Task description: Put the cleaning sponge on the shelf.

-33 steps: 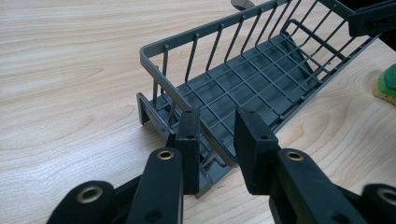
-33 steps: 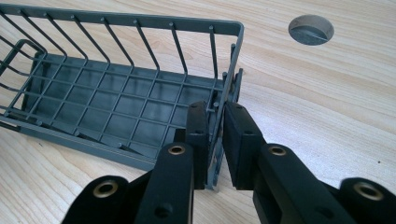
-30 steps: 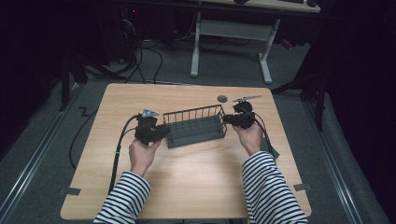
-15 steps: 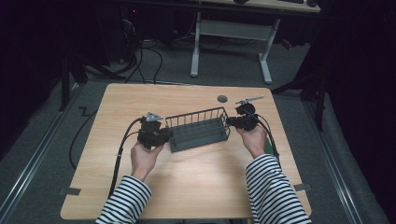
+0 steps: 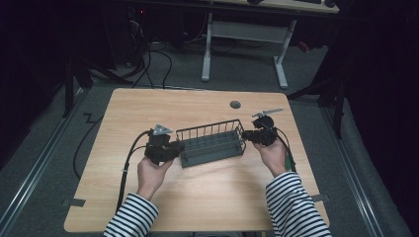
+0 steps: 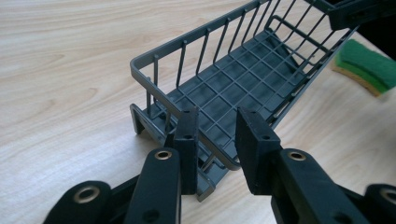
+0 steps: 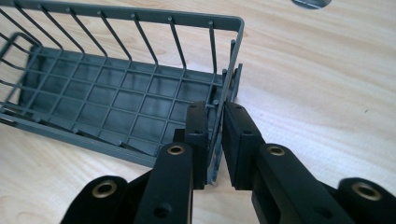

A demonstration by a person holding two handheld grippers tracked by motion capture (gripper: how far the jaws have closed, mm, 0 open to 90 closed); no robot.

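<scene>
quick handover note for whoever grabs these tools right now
Left tool: shut on the basket, clamped on the wire wall of its left end.
Right tool: shut on the basket's right end wall.
The basket sits mid-table, empty, gripped at both ends, angled slightly.
A sponge lies on the table just past the right end.
Done: two-handed grip.
Left: probably lift or shift the basket to its spot, keeping both ends level, then release.

baskets: 1 (image 5: 211, 144) | sponges: 1 (image 6: 366, 64) | tongs: 2 (image 5: 174, 148) (image 5: 248, 136)
</scene>
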